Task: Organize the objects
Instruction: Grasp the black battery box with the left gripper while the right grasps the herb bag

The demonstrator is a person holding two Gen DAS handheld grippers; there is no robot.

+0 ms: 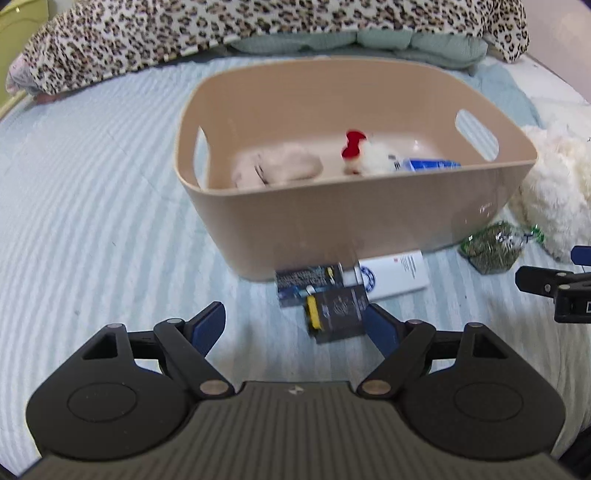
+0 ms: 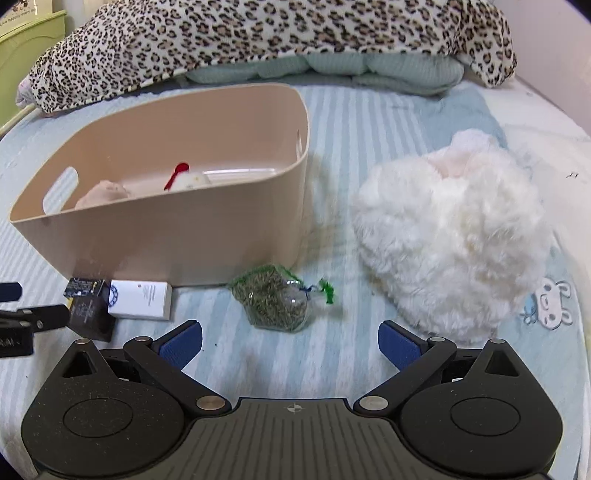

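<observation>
A beige bin (image 1: 362, 225) (image 2: 177, 243) stands on the bed and holds a white plush with a red bow (image 1: 365, 155), a pale soft item (image 1: 284, 170) and a blue-white pack (image 1: 424, 164). In front of it lie a dark card pack (image 1: 336, 314) (image 2: 90, 314), a second dark pack (image 1: 306, 282), a white box (image 1: 395, 273) (image 2: 142, 299) and a bag of green bits (image 1: 491, 251) (image 2: 275, 299). My left gripper (image 1: 295, 328) is open just before the dark pack. My right gripper (image 2: 291, 343) is open just before the green bag.
A big white fluffy plush (image 2: 454, 240) (image 1: 557, 192) lies right of the bin. A leopard-print blanket (image 1: 221, 33) (image 2: 258, 40) and a green pillow (image 2: 325, 70) lie at the back. The striped bedcover (image 1: 92, 184) spreads to the left.
</observation>
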